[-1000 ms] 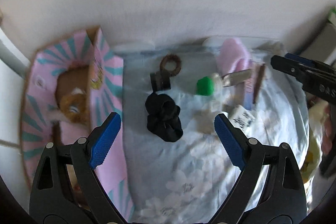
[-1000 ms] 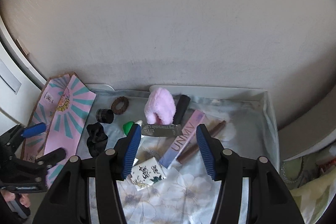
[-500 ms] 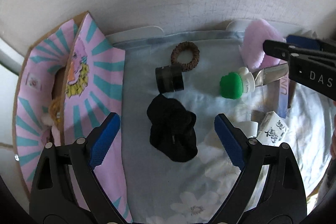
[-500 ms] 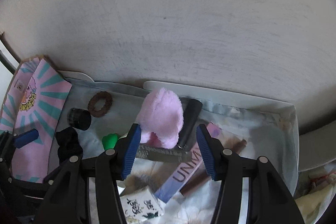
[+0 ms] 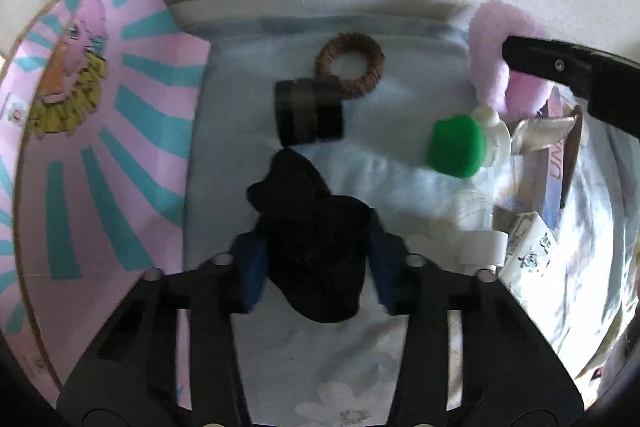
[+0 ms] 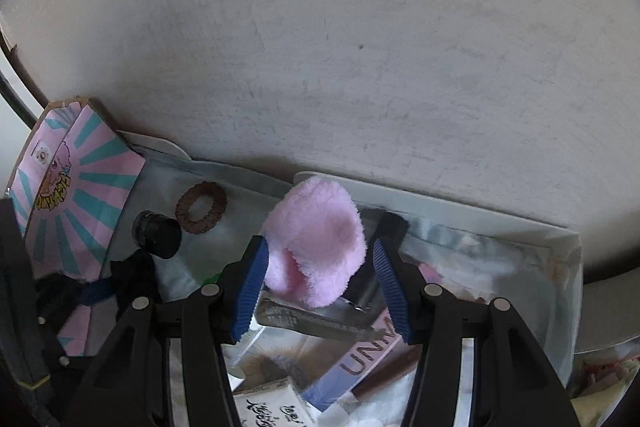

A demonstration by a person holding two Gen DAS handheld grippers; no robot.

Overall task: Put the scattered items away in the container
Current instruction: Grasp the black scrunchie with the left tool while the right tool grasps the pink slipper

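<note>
A black scrunchie (image 5: 316, 247) lies on the pale floral cloth (image 5: 224, 155). My left gripper (image 5: 316, 261) points down over it; its jaws are closing and the blue pads (image 5: 250, 273) press its sides. The right wrist view shows that gripper low at the left edge, on the scrunchie (image 6: 132, 275). My right gripper (image 6: 320, 247) stands open around a pink fluffy puff (image 6: 320, 223), with a gap at its right pad. The pink-and-teal box (image 5: 100, 147) lies left of the cloth.
Also on the cloth are a brown hair ring (image 5: 350, 65), a black cylinder (image 5: 310, 115), a green-capped white bottle (image 5: 456, 143), a silver tube (image 6: 312, 319), a purple carton (image 6: 360, 363) and a small white printed box (image 5: 528, 247). A grey wall stands right behind.
My left gripper came down onto the black scrunchie and its jaws drew in from wide open. My right gripper moved in over the pink puff, then held still.
</note>
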